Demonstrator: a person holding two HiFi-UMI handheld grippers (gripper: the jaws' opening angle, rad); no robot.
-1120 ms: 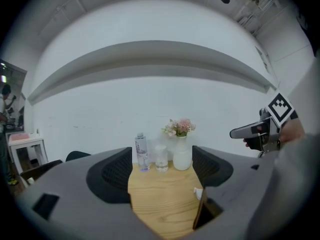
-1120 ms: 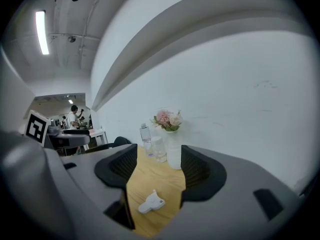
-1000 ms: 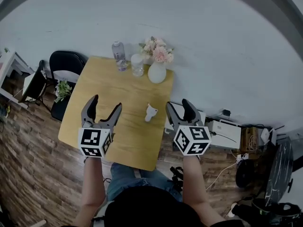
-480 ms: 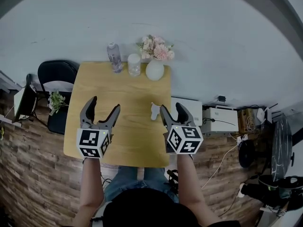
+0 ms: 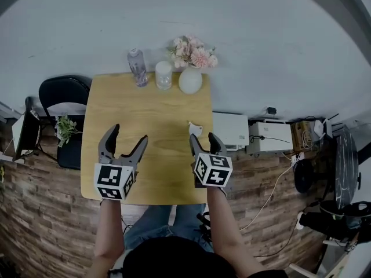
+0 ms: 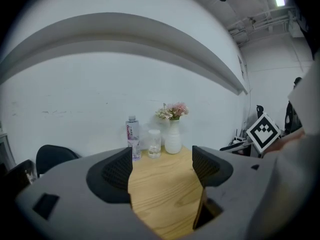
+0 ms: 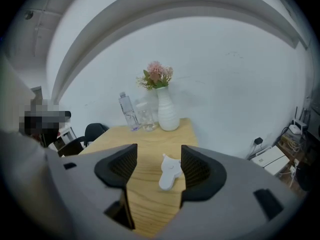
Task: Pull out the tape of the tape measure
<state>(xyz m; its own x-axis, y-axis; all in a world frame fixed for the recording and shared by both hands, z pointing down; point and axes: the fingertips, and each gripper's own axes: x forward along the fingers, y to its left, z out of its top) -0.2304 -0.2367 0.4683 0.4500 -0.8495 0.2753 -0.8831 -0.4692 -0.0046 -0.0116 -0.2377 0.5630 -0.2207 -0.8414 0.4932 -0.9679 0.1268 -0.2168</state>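
A small white tape measure [image 5: 195, 130] lies near the right edge of the wooden table [image 5: 145, 114]. In the right gripper view the tape measure [image 7: 170, 172] shows just beyond and between the jaws, not touched. My right gripper [image 5: 203, 139] hovers open right behind it on the near side. My left gripper [image 5: 128, 135] is open over the table's near left part, holding nothing. In the left gripper view the left gripper [image 6: 162, 166] frames bare table top, and the right gripper's marker cube [image 6: 263, 130] shows at the right.
At the table's far edge stand a water bottle [image 5: 137, 67], a glass jar [image 5: 163, 75] and a white vase with pink flowers [image 5: 190, 80]. A black chair [image 5: 62, 91] is to the left. White boxes [image 5: 231, 130] and cables lie on the floor to the right.
My right gripper has moved left and forward, from off the table's right edge to just behind the tape measure. The left gripper has barely moved.
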